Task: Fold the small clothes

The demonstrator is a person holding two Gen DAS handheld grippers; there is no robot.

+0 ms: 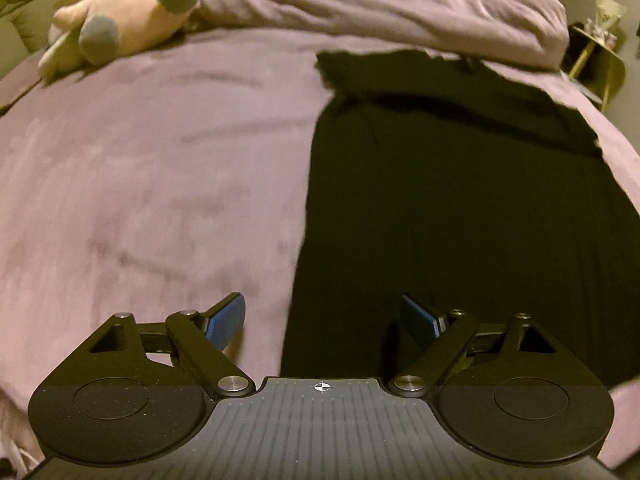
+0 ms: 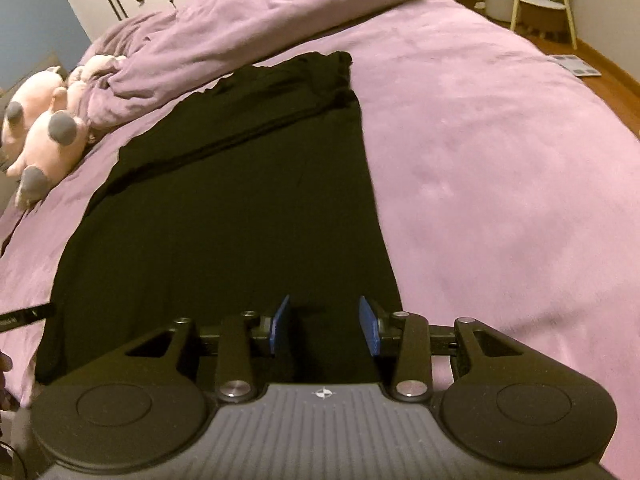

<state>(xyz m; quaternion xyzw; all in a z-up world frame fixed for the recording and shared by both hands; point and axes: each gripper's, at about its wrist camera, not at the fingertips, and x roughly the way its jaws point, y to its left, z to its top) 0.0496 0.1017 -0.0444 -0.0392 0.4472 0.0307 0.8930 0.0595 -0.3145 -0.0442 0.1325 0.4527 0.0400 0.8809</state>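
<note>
A black garment (image 1: 460,200) lies spread flat on the purple bed sheet (image 1: 140,160), its far end bunched in folds near the rolled duvet. My left gripper (image 1: 324,320) is wide open above the garment's near left edge, its left pad over the sheet and its right pad over the cloth. In the right wrist view the same garment (image 2: 240,200) runs away from me. My right gripper (image 2: 325,326) is partly open over the garment's near right part, with nothing between the blue pads.
A pink plush toy with grey feet (image 1: 120,12) lies at the far left of the bed, also in the right wrist view (image 2: 44,136). A rolled purple duvet (image 1: 400,4) runs along the far side. A stool (image 2: 540,0) and wooden floor lie beyond the bed's right edge.
</note>
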